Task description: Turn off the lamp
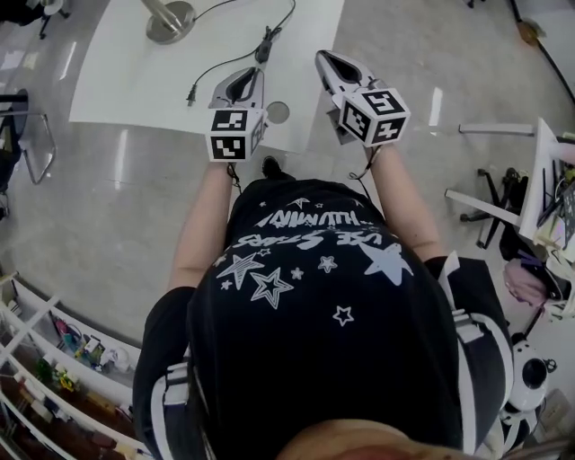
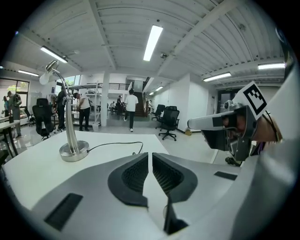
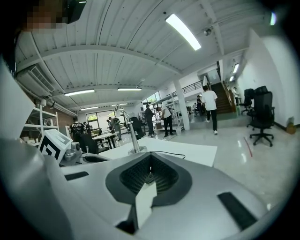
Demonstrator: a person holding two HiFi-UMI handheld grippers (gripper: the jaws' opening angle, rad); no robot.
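Note:
A chrome gooseneck lamp stands on the white table (image 1: 117, 81); its round base (image 1: 169, 20) is at the table's far side. In the left gripper view the lamp's base (image 2: 73, 151) is ahead on the left, with the head (image 2: 49, 72) bent over above it. A black cord with an inline switch (image 1: 263, 47) runs from the base to a loose plug (image 1: 191, 92). My left gripper (image 1: 244, 76) hangs over the table's near edge, shut and empty. My right gripper (image 1: 325, 58) is beside it, also shut with nothing between its jaws. Both point toward the lamp, well short of it.
A round grommet hole (image 1: 278, 112) sits in the table near its front edge. Office chairs (image 2: 168, 123) and several people stand far back in the room. Shelving (image 1: 54, 359) lies behind on the left, a cluttered desk (image 1: 548, 198) on the right.

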